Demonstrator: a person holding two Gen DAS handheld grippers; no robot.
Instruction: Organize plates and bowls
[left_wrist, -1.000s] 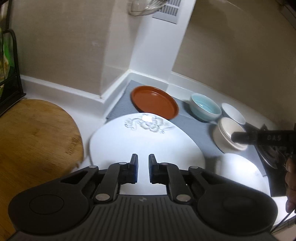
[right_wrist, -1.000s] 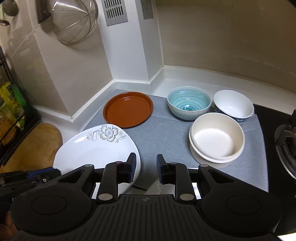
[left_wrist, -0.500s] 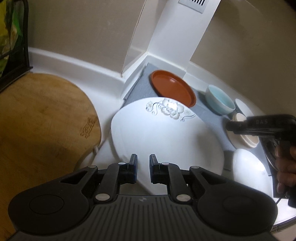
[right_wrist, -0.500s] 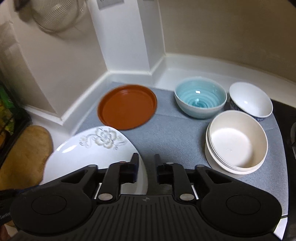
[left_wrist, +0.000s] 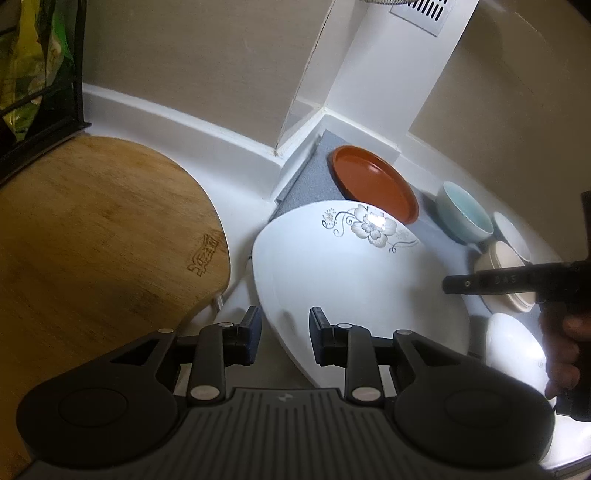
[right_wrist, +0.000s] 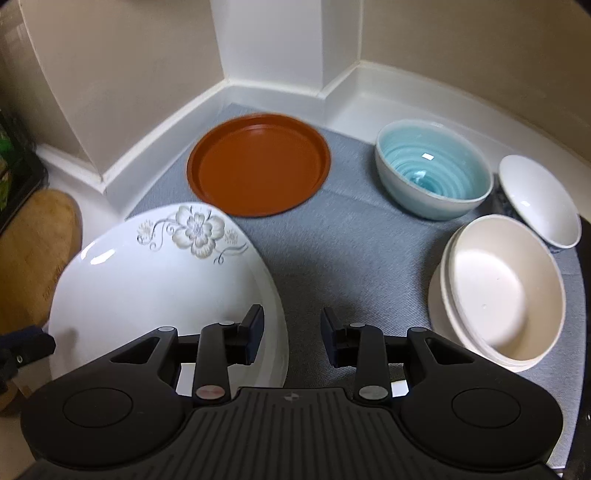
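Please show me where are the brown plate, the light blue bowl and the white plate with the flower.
brown plate (right_wrist: 258, 164), right wrist view, on its flat centre.
light blue bowl (right_wrist: 432, 173), right wrist view, on the ringed inside.
white plate with the flower (right_wrist: 155, 291), right wrist view, on its plain white middle.

Ahead of our right fingers (right_wrist: 255, 332) lies the mat (right_wrist: 332, 236): plate (right_wrist: 177, 280) left, tray (right_wrist: 258, 166) beyond, bowls (right_wrist: 502, 291) right.
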